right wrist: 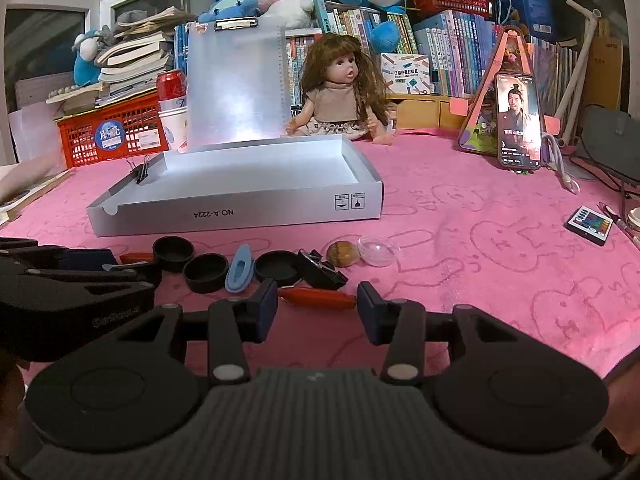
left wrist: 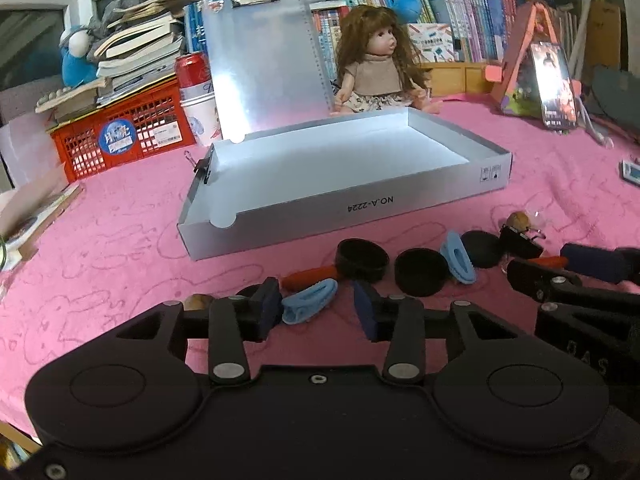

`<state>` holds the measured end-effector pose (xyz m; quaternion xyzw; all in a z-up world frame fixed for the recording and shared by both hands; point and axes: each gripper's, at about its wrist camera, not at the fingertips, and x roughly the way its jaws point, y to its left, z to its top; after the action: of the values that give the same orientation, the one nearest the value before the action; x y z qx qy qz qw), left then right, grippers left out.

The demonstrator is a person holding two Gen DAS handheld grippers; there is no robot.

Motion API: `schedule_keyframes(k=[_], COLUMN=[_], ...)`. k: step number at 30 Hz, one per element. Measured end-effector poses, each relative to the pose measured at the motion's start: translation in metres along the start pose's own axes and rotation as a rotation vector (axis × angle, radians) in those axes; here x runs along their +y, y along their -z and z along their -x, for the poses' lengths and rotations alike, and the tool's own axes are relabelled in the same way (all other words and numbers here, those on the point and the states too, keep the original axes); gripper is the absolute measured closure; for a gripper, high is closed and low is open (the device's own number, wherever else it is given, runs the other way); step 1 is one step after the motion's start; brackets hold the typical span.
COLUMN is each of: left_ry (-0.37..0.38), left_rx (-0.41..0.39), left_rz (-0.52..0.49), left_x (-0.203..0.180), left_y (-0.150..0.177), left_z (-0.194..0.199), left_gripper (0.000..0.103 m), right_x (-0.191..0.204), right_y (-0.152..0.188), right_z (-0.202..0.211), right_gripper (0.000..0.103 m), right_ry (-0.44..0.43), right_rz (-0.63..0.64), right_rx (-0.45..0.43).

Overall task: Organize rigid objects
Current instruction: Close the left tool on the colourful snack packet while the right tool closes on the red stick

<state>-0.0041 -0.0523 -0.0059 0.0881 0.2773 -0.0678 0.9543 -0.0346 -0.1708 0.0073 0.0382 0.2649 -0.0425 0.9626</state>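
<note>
A shallow white box marked NO.A-2224 lies open on the pink cloth. In front of it lies a row of small things: black round caps, blue clips, an orange-red stick, a black binder clip, a walnut and a clear dome. My left gripper is open over a blue clip. My right gripper is open just short of the orange-red stick; it also shows in the left wrist view.
A doll, a clipboard, a red crate with books, a can and a phone on a stand line the back. A remote lies at the right. A binder clip sits on the box's left rim.
</note>
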Motion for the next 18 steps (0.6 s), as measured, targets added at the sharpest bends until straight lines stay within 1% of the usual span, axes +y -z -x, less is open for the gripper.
schedule_keyframes(k=[3,6,8,9,12,15,18], left_ry=[0.039,0.119,0.166,0.170,0.135,0.134,0.110], left_rx=[-0.003,0.008,0.034,0.046,0.074,0.068,0.063], left_rz=[0.036,0.067,0.085,0.096,0.119,0.133,0.122], left_x=[0.007,0.014,0.018,0.020,0.024,0.027,0.029], left_y=[0.001,0.005,0.007,0.008,0.010,0.008,0.008], left_z=[0.011,0.025,0.027,0.025,0.016,0.015,0.012], left_gripper=[0.063,0.063,0.063,0.063,0.064,0.064,0.064], right_x=[-0.001,-0.002,-0.002,-0.002,-0.002,-0.002,-0.002], right_y=[0.000,0.001,0.000,0.000,0.000,0.001,0.001], right_z=[-0.001,-0.002,-0.002,-0.003,-0.002,0.000,-0.001], right_gripper=[0.054,0.053,0.053,0.053,0.053,0.053,0.053], right_ry=[0.001,0.003,0.005,0.005,0.005,0.008,0.009], right_rz=[-0.002,-0.006,-0.010,-0.012,-0.012,-0.008,-0.014], right_rx=[0.003,0.005,0.006,0.006,0.004,0.001,0.005])
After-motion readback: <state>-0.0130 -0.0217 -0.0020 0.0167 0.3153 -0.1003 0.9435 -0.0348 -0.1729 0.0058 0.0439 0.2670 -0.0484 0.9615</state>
